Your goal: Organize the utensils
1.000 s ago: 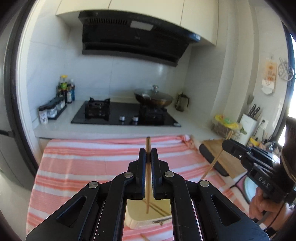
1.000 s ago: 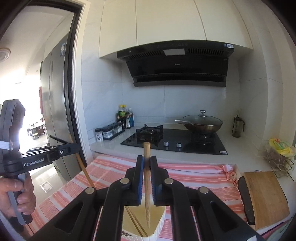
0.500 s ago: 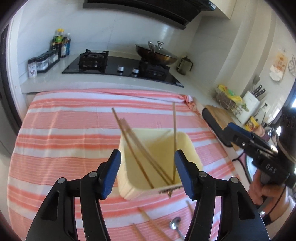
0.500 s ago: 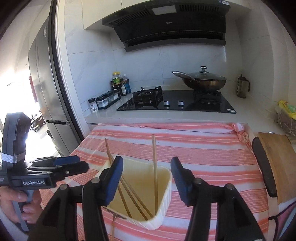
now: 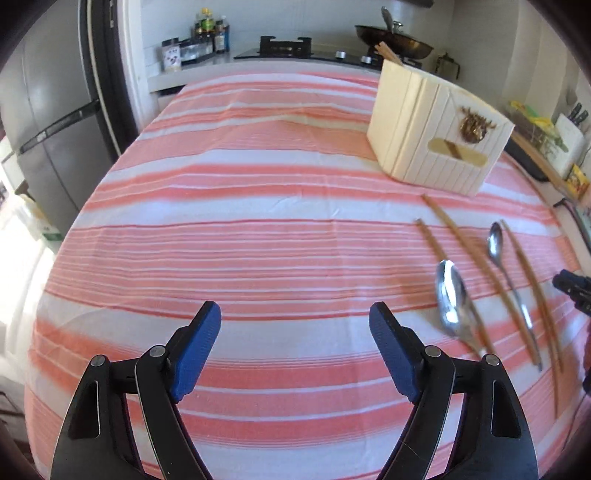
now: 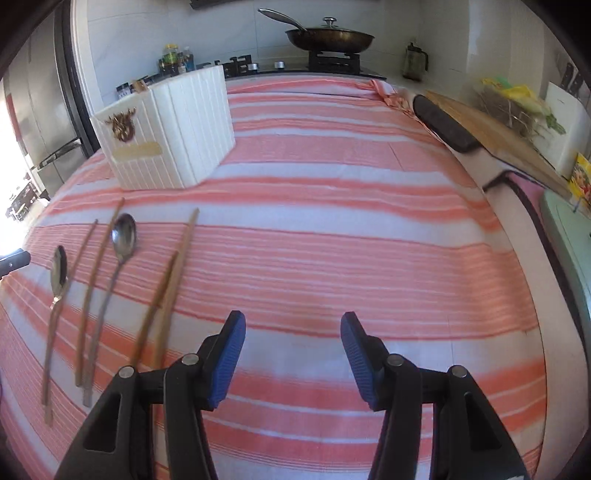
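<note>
A cream utensil box stands on the striped cloth, with chopstick ends poking out of its top. In front of it lie two metal spoons, a large one and a slimmer one, among several loose wooden chopsticks. My left gripper hovers low over bare cloth left of the utensils, its jaws opening and nothing between them. My right gripper is open and empty, just right of the chopsticks.
A wooden cutting board lies beyond the table's right edge. At the back a stove carries a lidded wok, with bottles beside it. A grey fridge stands to the left. The striped tablecloth spreads right of the box.
Both grippers let go of the chopsticks they held above the box and opened. Both then dropped low over the cloth in front of the box, pointing more steeply down.
</note>
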A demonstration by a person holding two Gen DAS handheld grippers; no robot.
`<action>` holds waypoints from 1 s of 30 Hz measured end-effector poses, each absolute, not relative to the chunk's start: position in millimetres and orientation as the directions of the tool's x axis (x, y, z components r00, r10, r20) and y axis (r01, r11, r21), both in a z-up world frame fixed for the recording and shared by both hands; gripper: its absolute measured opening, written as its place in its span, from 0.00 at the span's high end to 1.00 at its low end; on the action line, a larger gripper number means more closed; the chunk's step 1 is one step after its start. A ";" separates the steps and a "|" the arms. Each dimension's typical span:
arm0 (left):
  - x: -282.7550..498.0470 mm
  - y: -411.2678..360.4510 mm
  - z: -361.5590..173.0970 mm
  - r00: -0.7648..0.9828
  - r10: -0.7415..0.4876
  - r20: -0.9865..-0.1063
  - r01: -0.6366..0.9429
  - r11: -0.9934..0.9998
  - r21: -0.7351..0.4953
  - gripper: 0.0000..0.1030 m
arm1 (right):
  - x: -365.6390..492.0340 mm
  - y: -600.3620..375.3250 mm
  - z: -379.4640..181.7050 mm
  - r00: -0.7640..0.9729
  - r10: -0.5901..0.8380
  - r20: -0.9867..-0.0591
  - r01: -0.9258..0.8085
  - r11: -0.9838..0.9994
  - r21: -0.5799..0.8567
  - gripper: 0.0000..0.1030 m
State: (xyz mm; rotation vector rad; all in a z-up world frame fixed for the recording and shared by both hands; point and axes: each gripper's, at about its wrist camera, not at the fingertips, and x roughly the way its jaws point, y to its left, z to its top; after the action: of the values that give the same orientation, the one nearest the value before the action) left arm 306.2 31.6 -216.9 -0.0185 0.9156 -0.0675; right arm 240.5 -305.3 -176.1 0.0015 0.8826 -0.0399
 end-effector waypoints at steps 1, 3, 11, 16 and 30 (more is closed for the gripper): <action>306.3 31.8 -221.9 0.619 -0.044 -0.784 0.039 0.999 -0.025 0.19 | 239.9 -307.5 -180.8 0.635 -0.045 -0.771 0.051 0.999 -0.017 0.47; 308.7 32.4 -228.7 0.628 -0.003 -0.779 0.013 1.000 0.007 0.19 | 242.1 -305.8 -180.9 0.649 -0.066 -0.758 0.059 0.998 -0.037 0.47; 319.3 41.7 -235.4 0.594 0.024 -0.804 -0.042 0.999 -0.001 0.08 | 256.7 -302.8 -184.2 0.642 -0.073 -0.763 0.052 0.997 -0.052 0.24; 320.6 43.5 -237.3 0.587 0.035 -0.809 -0.058 0.998 0.001 0.04 | 255.9 -300.8 -185.8 0.642 -0.080 -0.762 0.053 0.997 -0.060 0.24; 318.0 46.5 -237.4 0.586 0.030 -0.810 -0.060 0.998 -0.007 0.02 | 257.3 -301.9 -186.9 0.641 -0.076 -0.764 0.053 0.997 -0.055 0.23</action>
State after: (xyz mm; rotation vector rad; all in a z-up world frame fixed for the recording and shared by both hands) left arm 318.0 46.5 -237.4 -0.0350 0.9433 0.0527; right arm 257.3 -301.9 -186.9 -0.0280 0.8717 -0.0737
